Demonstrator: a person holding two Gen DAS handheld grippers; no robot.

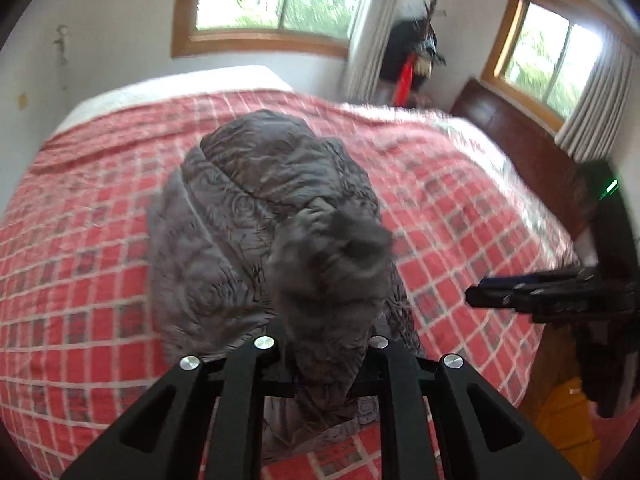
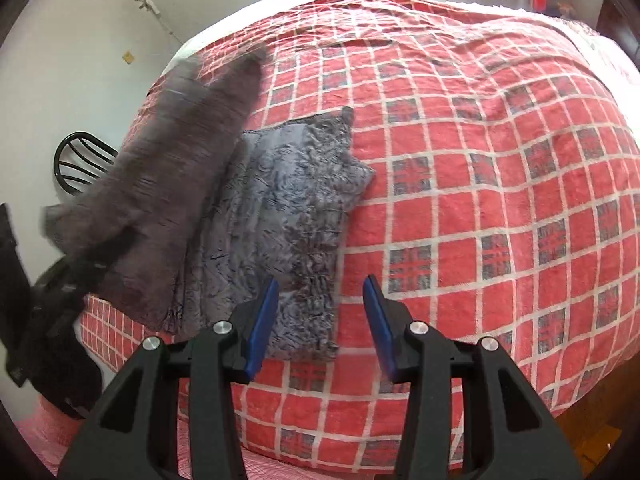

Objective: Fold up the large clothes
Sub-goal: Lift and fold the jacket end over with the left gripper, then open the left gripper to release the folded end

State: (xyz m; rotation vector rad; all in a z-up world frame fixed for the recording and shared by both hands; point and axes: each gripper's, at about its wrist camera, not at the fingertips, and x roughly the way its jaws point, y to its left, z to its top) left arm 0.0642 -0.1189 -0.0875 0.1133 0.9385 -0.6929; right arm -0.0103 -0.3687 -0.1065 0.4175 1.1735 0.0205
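**Grey garment being lifted above a checked bed**

The left gripper [image 1: 326, 354] is clenching a bunched fold of the grey garment [image 1: 256, 216], which is trailing forward from its fingers onto the red checked bedspread [image 1: 80, 216]. The right gripper [image 2: 320, 324] is hovering released, its blue pads [image 2: 262, 326] spread, with the garment's flat part lying just ahead and to its left.

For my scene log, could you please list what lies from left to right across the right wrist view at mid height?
Black chair back → lifted grey fabric fold held by the left gripper → grey garment lying flat → red checked bedspread.
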